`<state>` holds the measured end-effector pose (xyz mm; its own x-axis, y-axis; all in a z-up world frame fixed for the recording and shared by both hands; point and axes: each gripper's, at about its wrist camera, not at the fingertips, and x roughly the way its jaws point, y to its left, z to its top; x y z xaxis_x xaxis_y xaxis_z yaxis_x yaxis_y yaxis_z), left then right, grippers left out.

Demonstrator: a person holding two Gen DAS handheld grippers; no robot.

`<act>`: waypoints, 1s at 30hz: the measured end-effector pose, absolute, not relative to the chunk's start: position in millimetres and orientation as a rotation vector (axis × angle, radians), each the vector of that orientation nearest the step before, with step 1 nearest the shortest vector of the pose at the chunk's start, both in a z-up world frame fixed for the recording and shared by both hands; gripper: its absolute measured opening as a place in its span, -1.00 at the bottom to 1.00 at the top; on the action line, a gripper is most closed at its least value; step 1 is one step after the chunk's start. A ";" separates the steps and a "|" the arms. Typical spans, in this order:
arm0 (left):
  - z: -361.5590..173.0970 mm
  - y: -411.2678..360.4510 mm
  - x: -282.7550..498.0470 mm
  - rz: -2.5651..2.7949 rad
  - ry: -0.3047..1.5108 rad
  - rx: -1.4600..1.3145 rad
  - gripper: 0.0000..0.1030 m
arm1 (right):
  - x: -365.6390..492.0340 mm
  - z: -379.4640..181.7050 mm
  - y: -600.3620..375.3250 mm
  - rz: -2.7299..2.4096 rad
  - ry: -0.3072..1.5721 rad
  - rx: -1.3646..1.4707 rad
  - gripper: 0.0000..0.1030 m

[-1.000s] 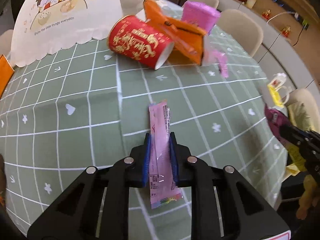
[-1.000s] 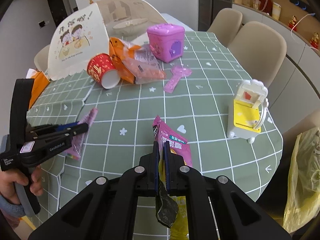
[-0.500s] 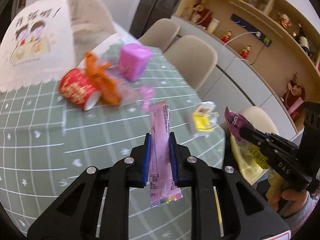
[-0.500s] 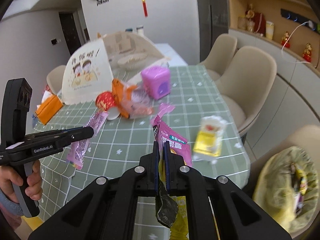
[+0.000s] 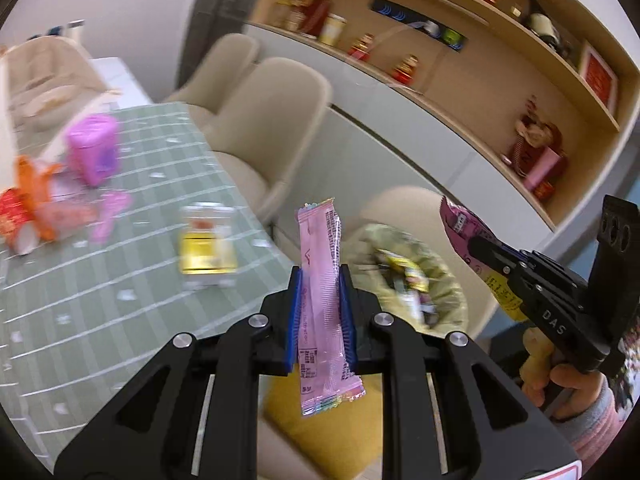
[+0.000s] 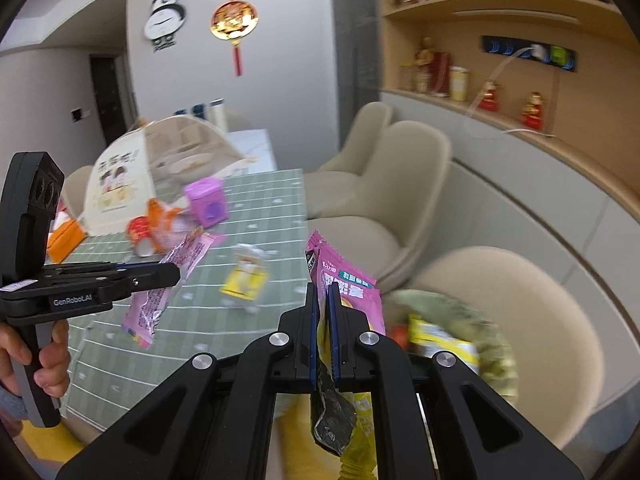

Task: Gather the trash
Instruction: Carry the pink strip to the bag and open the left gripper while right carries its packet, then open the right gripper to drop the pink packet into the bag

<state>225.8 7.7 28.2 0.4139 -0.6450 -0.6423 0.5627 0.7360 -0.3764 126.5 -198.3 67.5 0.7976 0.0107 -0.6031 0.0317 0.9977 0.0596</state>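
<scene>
My left gripper is shut on a long pale pink wrapper, which stands up between the blue pads. My right gripper is shut on a magenta and yellow snack packet. Both are held in the air past the table's right edge, near a yellowish trash bag that lies open on a beige chair seat, with wrappers inside. The same bag shows blurred just right of the right gripper. In the left wrist view the right gripper appears at the right; in the right wrist view the left gripper appears at the left.
The green checked table lies to the left. On it are a yellow and white toy, a purple box, a red cup and orange packaging. Beige chairs stand along its right side. Shelves line the wall.
Both grippers have lifted off the table and swung to the right, each keeping its wrapper. The table has slid left in both views and the trash bag on the chair has come into sight.
</scene>
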 end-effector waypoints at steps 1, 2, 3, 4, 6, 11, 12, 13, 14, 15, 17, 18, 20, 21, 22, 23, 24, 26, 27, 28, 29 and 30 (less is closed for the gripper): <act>25.9 -5.2 224.0 -0.782 0.864 -0.107 -0.67 | 122.7 66.6 -209.8 -0.025 0.645 0.071 -0.87; 24.3 -17.5 222.2 -0.802 0.875 -0.108 -0.67 | 119.8 65.8 -219.7 -0.038 0.644 0.073 -0.87; 22.6 -32.9 219.9 -0.825 0.889 -0.110 -0.67 | 117.0 65.0 -229.8 -0.052 0.643 0.074 -0.87; 20.7 -46.6 217.3 -0.841 0.899 -0.108 -0.67 | 113.5 63.9 -242.4 -0.066 0.641 0.075 -0.87; 15.3 -76.7 214.5 -0.876 0.920 -0.097 -0.67 | 110.5 61.9 -257.3 -0.082 0.641 0.078 -0.87; -0.6 -137.6 218.3 -0.921 0.983 -0.065 -0.67 | 107.5 55.5 -289.8 -0.109 0.632 0.101 -0.87; -5.9 -150.8 221.4 -0.921 0.999 -0.058 -0.67 | 108.6 53.7 -295.4 -0.111 0.631 0.112 -0.87; -10.0 -158.4 223.9 -0.926 1.011 -0.054 -0.64 | 107.8 52.6 -299.8 -0.111 0.631 0.119 -0.87; -13.9 -164.7 226.2 -0.927 1.020 -0.047 -0.53 | 108.3 51.1 -303.2 -0.110 0.632 0.129 -0.87; -18.9 -173.0 228.8 -0.921 1.026 -0.030 -0.43 | 107.8 49.7 -306.3 -0.106 0.632 0.138 -0.87; -26.0 -181.0 232.3 -0.911 1.037 0.000 -0.22 | 112.1 45.5 -310.6 -0.085 0.637 0.161 -0.87; -29.0 -182.4 233.9 -0.899 1.044 0.010 -0.22 | 115.3 42.5 -310.4 -0.075 0.642 0.167 -0.87; -29.7 -175.7 236.3 -0.880 1.051 -0.018 -0.21 | 120.5 37.5 -309.9 -0.064 0.652 0.165 -0.87; -27.8 -171.7 237.2 -0.872 1.051 -0.034 -0.20 | 124.2 33.7 -308.8 -0.055 0.660 0.166 -0.87; -25.0 -165.6 237.8 -0.856 1.047 -0.054 -0.20 | 128.6 28.8 -307.3 -0.043 0.670 0.170 -0.87; -23.4 -159.3 238.4 -0.844 1.044 -0.064 -0.20 | 133.1 23.8 -305.4 -0.032 0.680 0.173 -0.87; -19.9 -151.6 237.8 -0.825 1.040 -0.072 -0.20 | 137.9 18.6 -303.0 -0.022 0.691 0.175 -0.87; -14.3 -139.1 235.0 -0.799 1.032 -0.072 -0.20 | 146.2 10.0 -299.2 -0.001 0.709 0.186 -0.87; -12.8 -132.5 234.1 -0.789 1.029 -0.071 -0.19 | 151.9 3.0 -295.7 0.018 0.724 0.199 -0.87; -10.6 -124.3 231.7 -0.775 1.025 -0.070 -0.19 | 155.9 -1.7 -293.4 0.031 0.735 0.206 -0.87; -8.9 -116.3 229.3 -0.763 1.022 -0.069 -0.19 | 161.8 -9.9 -289.2 0.049 0.752 0.212 -0.87; -7.4 -109.9 227.6 -0.752 1.020 -0.067 -0.20 | 165.3 -14.5 -287.3 0.061 0.764 0.214 -0.86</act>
